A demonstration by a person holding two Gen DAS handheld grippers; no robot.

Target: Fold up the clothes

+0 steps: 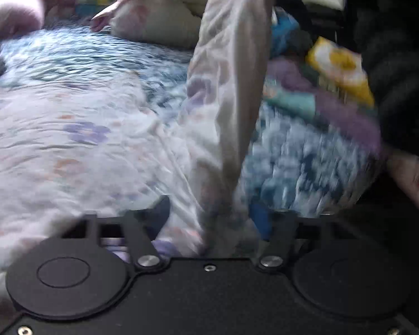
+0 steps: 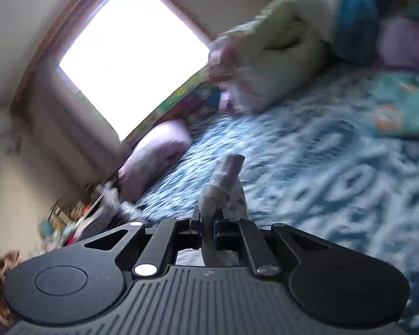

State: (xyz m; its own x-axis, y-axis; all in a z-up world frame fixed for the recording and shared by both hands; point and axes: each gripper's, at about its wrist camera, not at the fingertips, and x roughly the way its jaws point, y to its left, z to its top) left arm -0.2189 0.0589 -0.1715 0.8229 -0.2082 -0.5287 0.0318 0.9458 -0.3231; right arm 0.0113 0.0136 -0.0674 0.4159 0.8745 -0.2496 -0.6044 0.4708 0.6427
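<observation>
floral garment [image 2: 223, 195] in right gripper [image 2: 208, 227] jaws

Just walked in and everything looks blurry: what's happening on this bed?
A person is folding a pale floral garment on a bed with a blue patterned bedspread, holding tongs in each hand. The right tongs are shut on a bunched end of the fabric and lift it, so a strip hangs up from the bed. The left tongs sit open around the lower part of that cloth. More clothes lie piled nearby.

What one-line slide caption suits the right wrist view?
Right gripper pinches a bunched strip of floral garment above the blue patterned bedspread, with a bright window behind.
</observation>
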